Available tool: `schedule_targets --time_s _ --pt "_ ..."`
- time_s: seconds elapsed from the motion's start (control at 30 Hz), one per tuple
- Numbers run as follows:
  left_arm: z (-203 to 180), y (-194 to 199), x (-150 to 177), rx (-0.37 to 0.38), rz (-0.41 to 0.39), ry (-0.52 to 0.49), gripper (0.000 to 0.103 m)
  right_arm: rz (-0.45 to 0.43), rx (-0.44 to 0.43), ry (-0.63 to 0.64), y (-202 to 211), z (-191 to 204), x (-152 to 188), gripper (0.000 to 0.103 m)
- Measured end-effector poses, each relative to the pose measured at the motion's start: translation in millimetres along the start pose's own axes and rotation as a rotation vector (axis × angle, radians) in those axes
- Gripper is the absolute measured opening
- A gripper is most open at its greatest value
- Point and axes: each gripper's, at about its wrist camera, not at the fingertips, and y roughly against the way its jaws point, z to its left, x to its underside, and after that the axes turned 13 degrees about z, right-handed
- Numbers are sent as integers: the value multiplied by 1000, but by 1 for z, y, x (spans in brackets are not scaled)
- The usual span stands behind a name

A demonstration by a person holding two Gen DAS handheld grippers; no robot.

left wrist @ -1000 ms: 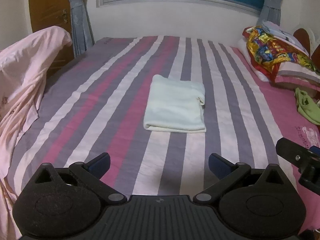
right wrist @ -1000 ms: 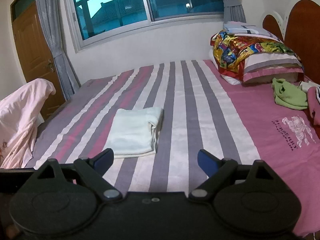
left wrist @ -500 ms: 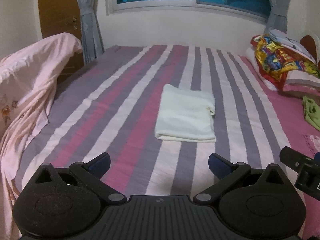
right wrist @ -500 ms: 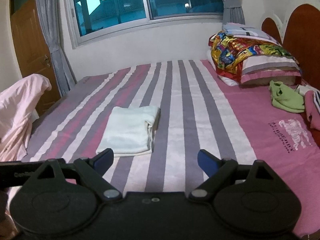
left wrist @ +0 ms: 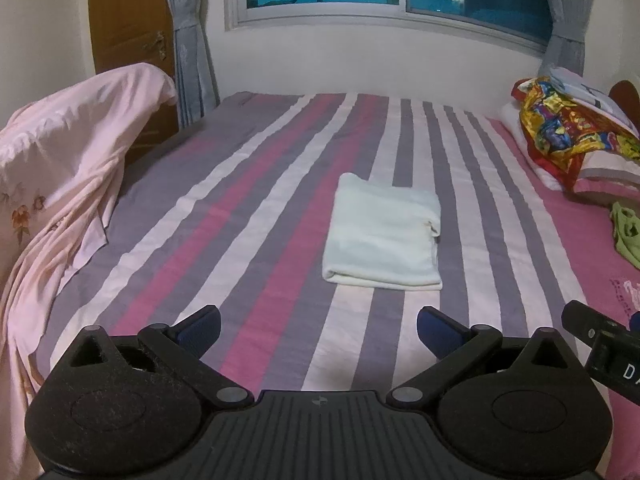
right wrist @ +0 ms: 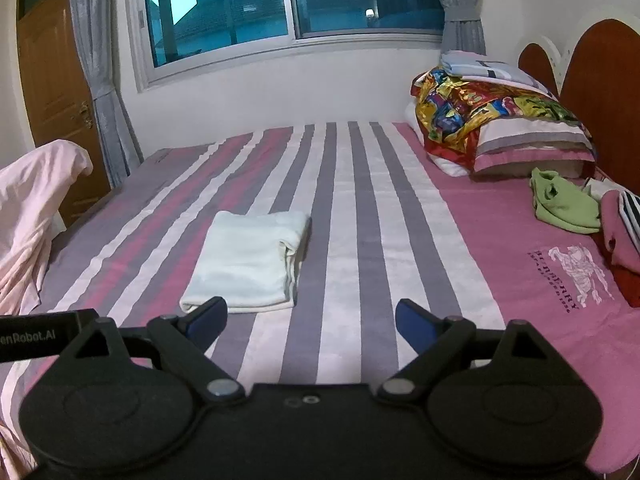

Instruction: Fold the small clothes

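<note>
We hold left gripper (left wrist: 318,330) & right gripper (right wrist: 311,316) low, jaws wide, empty; folded white cloth (left wrist: 384,232) ahead on striped pink-grey bedsheet (left wrist: 256,216).

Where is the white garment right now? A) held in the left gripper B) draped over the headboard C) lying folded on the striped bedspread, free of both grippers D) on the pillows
C: the white garment lies folded flat on the striped bedspread, with the left gripper and right gripper both open and short of it.

A home bedroom — striped bed (right wrist: 360,200), pillows (right wrist: 532,140), curtained window (right wrist: 296,8).
</note>
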Motion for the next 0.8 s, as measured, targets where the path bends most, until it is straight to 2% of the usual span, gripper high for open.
schedule_targets --time_s 0.43,0.8 --pt "1 -9 0 -7 16 -8 103 16 8 9 -8 5 1 91" --pt "-3 -22 -2 16 -1 -67 103 45 0 16 -22 6 -2 91"
